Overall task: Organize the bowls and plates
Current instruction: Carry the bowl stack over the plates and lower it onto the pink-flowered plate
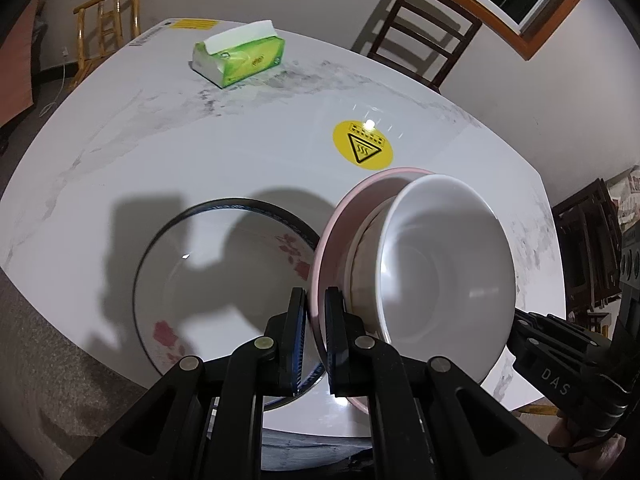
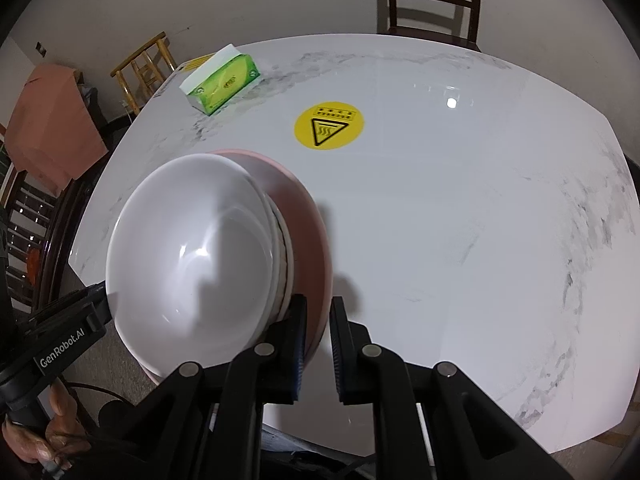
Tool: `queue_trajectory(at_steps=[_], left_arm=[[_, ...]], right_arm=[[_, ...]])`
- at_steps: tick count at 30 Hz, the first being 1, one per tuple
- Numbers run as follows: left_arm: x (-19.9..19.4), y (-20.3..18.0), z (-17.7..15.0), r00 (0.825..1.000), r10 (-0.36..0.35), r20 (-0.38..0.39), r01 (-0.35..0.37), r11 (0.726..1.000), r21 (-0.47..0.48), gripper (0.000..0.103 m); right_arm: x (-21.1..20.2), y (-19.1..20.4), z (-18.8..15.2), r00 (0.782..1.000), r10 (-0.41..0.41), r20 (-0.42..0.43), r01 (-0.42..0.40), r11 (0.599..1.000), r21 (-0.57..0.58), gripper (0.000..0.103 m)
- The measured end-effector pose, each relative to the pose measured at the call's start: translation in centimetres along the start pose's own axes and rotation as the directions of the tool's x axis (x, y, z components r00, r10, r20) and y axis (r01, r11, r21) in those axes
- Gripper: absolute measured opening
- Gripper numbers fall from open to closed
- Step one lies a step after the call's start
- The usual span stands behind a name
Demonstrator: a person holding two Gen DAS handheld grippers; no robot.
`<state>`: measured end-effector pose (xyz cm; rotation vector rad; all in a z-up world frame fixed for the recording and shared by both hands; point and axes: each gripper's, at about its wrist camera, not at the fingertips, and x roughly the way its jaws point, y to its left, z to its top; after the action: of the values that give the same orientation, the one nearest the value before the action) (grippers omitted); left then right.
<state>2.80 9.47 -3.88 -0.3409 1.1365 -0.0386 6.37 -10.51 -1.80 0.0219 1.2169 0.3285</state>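
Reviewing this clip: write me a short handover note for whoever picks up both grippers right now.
Left gripper: shut on the left edge of the pink plate.
Right gripper: shut on the opposite edge of the same plate.
Things: the plate carries a stack of white bowls and appears to be held above the table, over its near edge. A large black-rimmed dish with red flowers sits on the table just left of the stack.
Done: bowls nested on the plate.
Left: set the stack down, probably onto the black-rimmed dish, then release both grips. Keep it level; the bowls only rest there.
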Motion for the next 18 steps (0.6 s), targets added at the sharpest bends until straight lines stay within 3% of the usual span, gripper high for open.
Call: queue_trajectory(at_steps=[18], left_arm=[[-1.2,5.4,0.3,0.999,0.045,0.013,-0.044,0.996,-0.076,0.005]], right_arm=[[2.0,5.6,1.1,0.999,0.034,-0.036,-0.037,0.996,-0.085,0.012]])
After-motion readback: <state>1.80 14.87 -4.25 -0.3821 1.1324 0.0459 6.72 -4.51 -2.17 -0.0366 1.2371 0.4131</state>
